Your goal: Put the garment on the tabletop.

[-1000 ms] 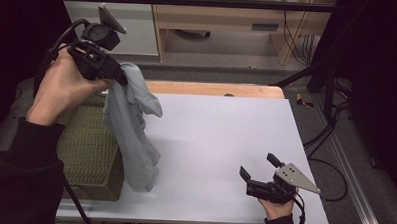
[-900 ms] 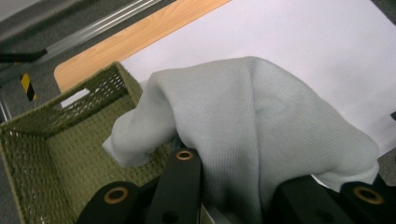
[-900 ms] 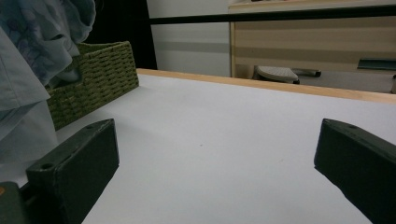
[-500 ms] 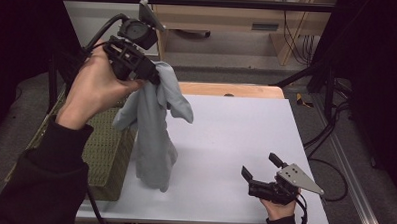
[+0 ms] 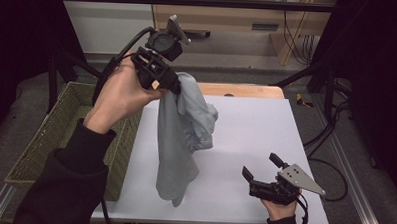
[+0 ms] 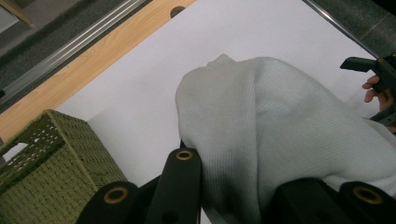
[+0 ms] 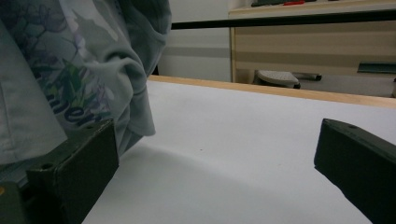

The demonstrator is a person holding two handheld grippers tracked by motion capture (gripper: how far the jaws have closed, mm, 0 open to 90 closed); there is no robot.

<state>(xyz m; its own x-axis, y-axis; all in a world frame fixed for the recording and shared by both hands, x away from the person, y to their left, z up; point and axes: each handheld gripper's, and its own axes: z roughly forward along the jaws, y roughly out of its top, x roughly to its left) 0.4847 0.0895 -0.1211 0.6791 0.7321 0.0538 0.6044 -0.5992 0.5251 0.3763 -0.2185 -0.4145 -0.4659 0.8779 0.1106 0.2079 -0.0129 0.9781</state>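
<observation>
A pale grey garment (image 5: pixel 183 141) has been carried from above the woven basket (image 5: pixel 60 137) toward the table (image 5: pixel 256 124) centre, hem touching down; left gripper (image 5: pixel 173 85) clamped on its top at 11 o'clock, right gripper (image 5: pixel 260 166) wide open, empty, at 5 o'clock

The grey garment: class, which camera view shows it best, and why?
The high view: the grey garment hangs full length from the left gripper over the white table. The left gripper view shows bunched ribbed fabric between its jaws; the right gripper view shows a printed part.
</observation>
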